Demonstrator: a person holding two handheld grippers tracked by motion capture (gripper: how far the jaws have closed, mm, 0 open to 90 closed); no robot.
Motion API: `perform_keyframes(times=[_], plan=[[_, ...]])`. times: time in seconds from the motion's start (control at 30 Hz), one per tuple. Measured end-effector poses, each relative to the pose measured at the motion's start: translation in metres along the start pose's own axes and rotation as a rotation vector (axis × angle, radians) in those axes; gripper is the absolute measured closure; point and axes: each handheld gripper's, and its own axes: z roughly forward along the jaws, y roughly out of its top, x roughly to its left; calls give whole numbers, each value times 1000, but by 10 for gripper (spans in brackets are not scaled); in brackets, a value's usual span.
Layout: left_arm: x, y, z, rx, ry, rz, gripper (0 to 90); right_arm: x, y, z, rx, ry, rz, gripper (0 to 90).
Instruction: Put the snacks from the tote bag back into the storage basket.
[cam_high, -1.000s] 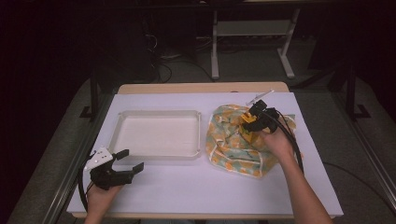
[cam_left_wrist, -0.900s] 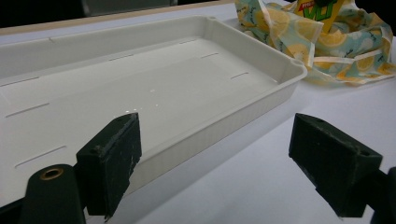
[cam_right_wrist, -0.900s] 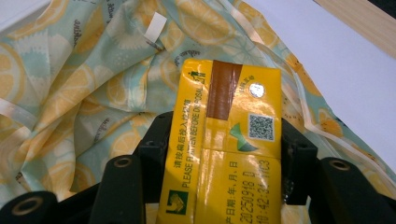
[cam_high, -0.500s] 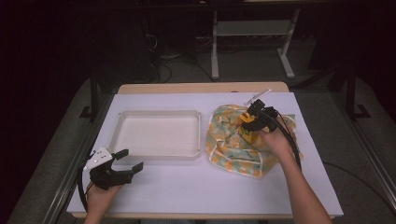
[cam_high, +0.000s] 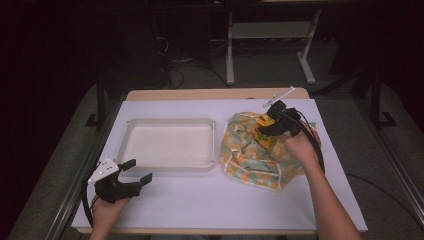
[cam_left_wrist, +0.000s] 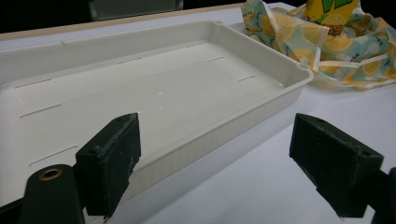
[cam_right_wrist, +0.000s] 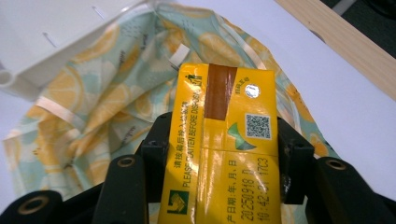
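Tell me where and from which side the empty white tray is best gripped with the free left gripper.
Judging by its pose, take the white tray by its raised rim at the near corner facing the left gripper. Come in level from the person's side, one jaw over the lip, one outside. The flat floor offers nothing to pinch.

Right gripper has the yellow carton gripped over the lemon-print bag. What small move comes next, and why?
Probably lift it a little higher, straight up. The right gripper is shut on the yellow carton, but the lemon-print bag bunches around its lower end. Clearing the folds first should keep the cloth from dragging on the way to the white tray.
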Motion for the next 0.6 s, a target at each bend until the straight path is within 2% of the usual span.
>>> perform_keyframes(times=[0.27,0.6], plan=[[1,0,0,3,0,1,161,0,5,-15,-19,19,-9,493],[1,0,-1,3,5,-1,157,9,15,-28,-17,41,-77,493]])
